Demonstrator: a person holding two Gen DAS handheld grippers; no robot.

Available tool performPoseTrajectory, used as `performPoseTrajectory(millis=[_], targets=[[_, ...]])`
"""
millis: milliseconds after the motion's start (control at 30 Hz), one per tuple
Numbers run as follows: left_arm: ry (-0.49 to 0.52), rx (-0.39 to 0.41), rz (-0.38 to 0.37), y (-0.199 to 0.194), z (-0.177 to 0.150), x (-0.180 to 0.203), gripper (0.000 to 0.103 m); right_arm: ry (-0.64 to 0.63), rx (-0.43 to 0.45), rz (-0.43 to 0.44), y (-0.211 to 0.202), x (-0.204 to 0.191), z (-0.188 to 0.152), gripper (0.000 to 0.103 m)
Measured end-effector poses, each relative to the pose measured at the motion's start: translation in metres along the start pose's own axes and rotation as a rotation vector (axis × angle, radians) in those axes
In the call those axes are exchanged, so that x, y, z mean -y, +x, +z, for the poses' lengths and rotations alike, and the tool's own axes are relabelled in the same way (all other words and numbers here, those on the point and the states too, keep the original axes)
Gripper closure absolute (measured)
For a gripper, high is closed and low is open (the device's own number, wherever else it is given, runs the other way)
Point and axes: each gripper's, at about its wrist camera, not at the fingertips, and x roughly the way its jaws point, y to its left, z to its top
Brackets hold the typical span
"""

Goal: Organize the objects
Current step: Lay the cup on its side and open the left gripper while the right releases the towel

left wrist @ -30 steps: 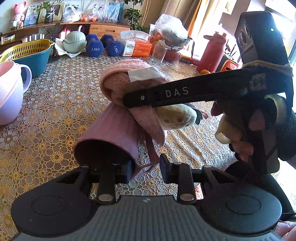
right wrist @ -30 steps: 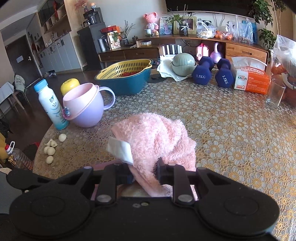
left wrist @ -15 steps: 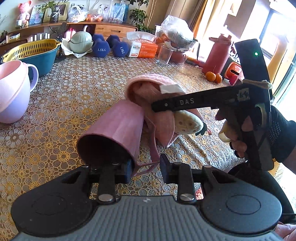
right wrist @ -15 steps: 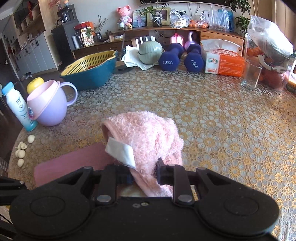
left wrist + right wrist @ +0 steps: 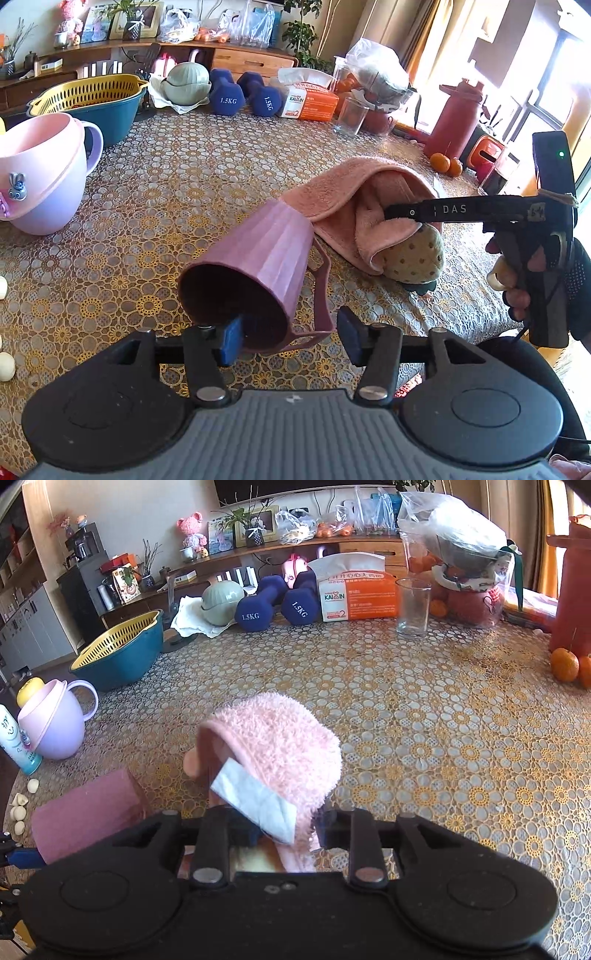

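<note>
A mauve ribbed cup [image 5: 255, 273] lies on its side on the lace tablecloth, mouth toward me, its handle on the right. My left gripper [image 5: 288, 341] is open, its left finger inside the cup's mouth and its right finger beside the handle. A pink fluffy towel [image 5: 354, 206] drapes over the cup's base and over a spotted plush toy [image 5: 413, 258]. My right gripper [image 5: 284, 830] is shut on the pink towel [image 5: 280, 753], which has a white label. The cup also shows in the right wrist view [image 5: 85, 812] at lower left.
A pink-and-lilac mug [image 5: 37, 177] stands at left, a teal basin with yellow strainer [image 5: 92, 99] behind it. Blue dumbbells [image 5: 240, 96], a tissue box [image 5: 310, 99], a glass [image 5: 351, 116], a red flask [image 5: 458, 118] and oranges [image 5: 447, 164] line the far side. Garlic cloves [image 5: 20, 808] lie near the left edge.
My left gripper has opened and let go of the cup's handle and rim. The right gripper has pulled the towel to the right, off most of the cup.
</note>
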Motion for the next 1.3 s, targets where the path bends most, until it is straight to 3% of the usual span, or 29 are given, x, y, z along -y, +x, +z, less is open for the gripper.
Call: performPoseTrajectory(millis=[100, 200, 633, 800, 867, 967, 1300], targets=[[-0.008, 0.004, 0.014, -0.003, 0.001, 0.000, 0.040, -0.005, 0.024, 0.019, -0.007, 0.001, -0.003, 0.070], [-0.027, 0.010, 0.028, -0.007, 0.001, -0.002, 0.033, -0.024, 0.048, 0.023, -0.015, 0.000, -0.007, 0.060], [-0.043, 0.031, 0.096, -0.027, -0.005, 0.005, 0.022, -0.036, 0.159, 0.107, -0.070, 0.001, -0.033, 0.016], [-0.020, 0.057, 0.127, -0.038, -0.008, 0.013, 0.017, -0.052, 0.221, 0.152, -0.095, -0.006, -0.043, 0.005], [-0.010, 0.069, 0.135, -0.042, -0.010, 0.017, 0.016, -0.061, 0.247, 0.165, -0.106, -0.009, -0.048, 0.003], [0.010, 0.085, 0.169, -0.045, -0.013, 0.026, 0.000, -0.088, 0.276, 0.171, -0.118, -0.014, -0.055, 0.001], [0.035, 0.122, 0.196, -0.055, -0.023, 0.051, 0.000, -0.073, 0.343, 0.149, -0.145, -0.024, -0.078, 0.001]])
